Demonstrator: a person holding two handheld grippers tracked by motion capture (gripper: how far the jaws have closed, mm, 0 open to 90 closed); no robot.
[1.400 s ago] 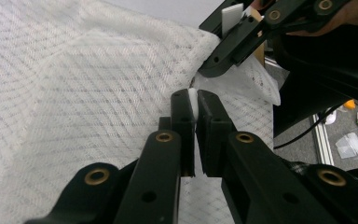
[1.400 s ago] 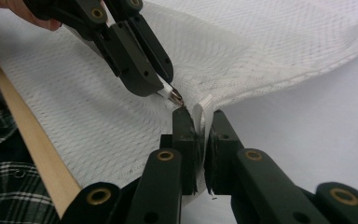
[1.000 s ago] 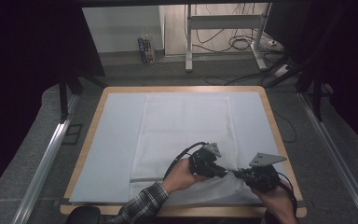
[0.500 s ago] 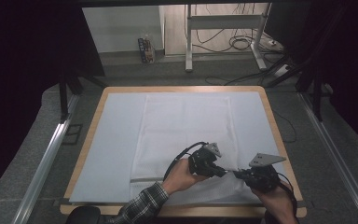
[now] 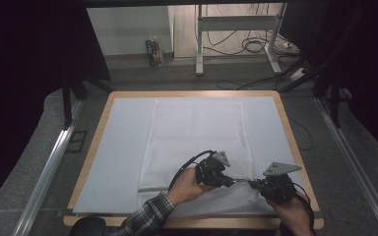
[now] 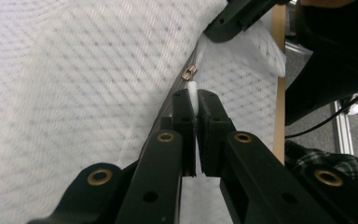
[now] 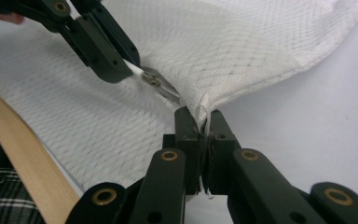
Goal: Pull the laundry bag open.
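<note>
The left gripper [image 6: 196, 109] has its jaws closed on a thin white strip of the mesh bag [image 6: 74, 84], right at the zipper line. Just ahead of its tips sits the small metal zipper pull [image 6: 189, 72], near the jaws but not between them. In the right gripper view this gripper [image 7: 129, 65] comes in from the top left corner, with the pull [image 7: 152, 79] at its tips.

The right gripper [image 7: 204, 125] also has its jaws closed, pinching a fold of the bag [image 7: 223, 51] at its edge. The fabric rises a little from the surface there, and a short white tab sticks up between the jaws.

In the high view the bag [image 5: 197, 132] lies flat on the pale cloth [image 5: 123, 147] that covers the table [image 5: 106, 105]. It reaches from near the far edge almost to the near edge. The left gripper [image 5: 234, 182] and the right gripper [image 5: 250, 183] point toward each other, tips very close, over the near right part of the bag, close to the near edge of the table.

I can read no brand, label or writing on the bag or the grippers.
</note>
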